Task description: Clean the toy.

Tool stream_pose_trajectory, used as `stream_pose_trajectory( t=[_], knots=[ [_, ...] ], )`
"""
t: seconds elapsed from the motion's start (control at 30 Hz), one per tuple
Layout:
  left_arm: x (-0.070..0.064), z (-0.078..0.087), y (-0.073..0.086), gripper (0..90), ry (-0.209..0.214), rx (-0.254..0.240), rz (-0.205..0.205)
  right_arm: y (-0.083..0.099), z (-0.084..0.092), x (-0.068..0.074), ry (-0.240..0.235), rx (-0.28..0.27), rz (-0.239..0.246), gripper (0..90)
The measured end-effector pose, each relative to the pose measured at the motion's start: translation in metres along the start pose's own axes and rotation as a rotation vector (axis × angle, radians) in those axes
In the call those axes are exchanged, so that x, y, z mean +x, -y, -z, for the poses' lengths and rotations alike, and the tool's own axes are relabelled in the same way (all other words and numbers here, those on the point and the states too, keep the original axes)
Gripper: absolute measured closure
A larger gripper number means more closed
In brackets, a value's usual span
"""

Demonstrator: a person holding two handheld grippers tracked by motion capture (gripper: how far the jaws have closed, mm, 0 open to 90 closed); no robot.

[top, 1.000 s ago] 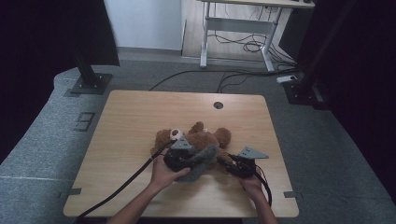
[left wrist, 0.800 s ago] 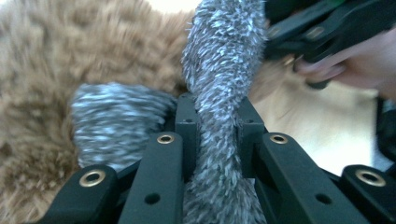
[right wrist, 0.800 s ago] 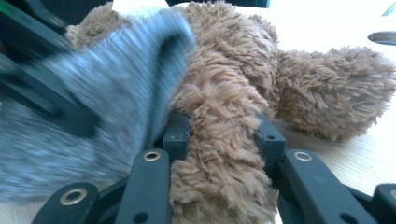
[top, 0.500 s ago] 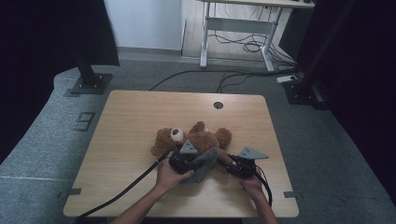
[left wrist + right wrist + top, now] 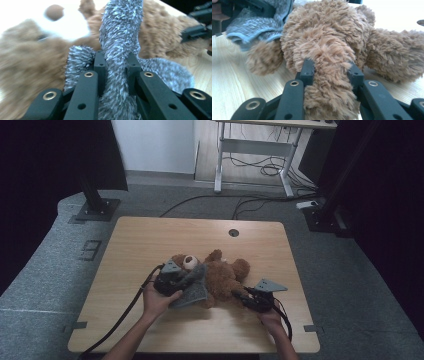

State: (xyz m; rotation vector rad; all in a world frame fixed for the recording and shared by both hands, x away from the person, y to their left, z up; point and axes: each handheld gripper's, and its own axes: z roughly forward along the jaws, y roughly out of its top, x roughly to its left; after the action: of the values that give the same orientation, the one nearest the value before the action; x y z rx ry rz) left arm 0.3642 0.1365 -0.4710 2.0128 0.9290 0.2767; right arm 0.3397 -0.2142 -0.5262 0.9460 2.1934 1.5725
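Grey fleece garment (image 5: 120, 45) is being clamped in the left gripper (image 5: 172, 281), now carried leftward toward the bear's head; teddy bear (image 5: 220, 277), lying mid-table (image 5: 150, 240), is being pinned by the right gripper (image 5: 250, 299), closed on a leg (image 5: 329, 82). Dressing judged underway.

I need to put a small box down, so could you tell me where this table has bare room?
The table is bare along its far edge, around the round hole, and down its left side beside the left claw. The near edge between the forearms is also free. The middle right is crowded: teddy bear, grey garment and right claw.
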Motion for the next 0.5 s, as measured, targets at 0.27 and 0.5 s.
stream_pose_trajectory(
  t=[0.27,0.5],
  knots=[
    [0.034,0.022,0.015,76.4,-0.066,-0.021,0.064,0.0,0.002,0.0,-0.022,0.003,0.015,66.9],
    [0.052,0.028,0.022,76.2,-0.083,-0.02,0.104,0.0,0.004,0.0,-0.029,0.006,0.022,66.8]
  ],
)
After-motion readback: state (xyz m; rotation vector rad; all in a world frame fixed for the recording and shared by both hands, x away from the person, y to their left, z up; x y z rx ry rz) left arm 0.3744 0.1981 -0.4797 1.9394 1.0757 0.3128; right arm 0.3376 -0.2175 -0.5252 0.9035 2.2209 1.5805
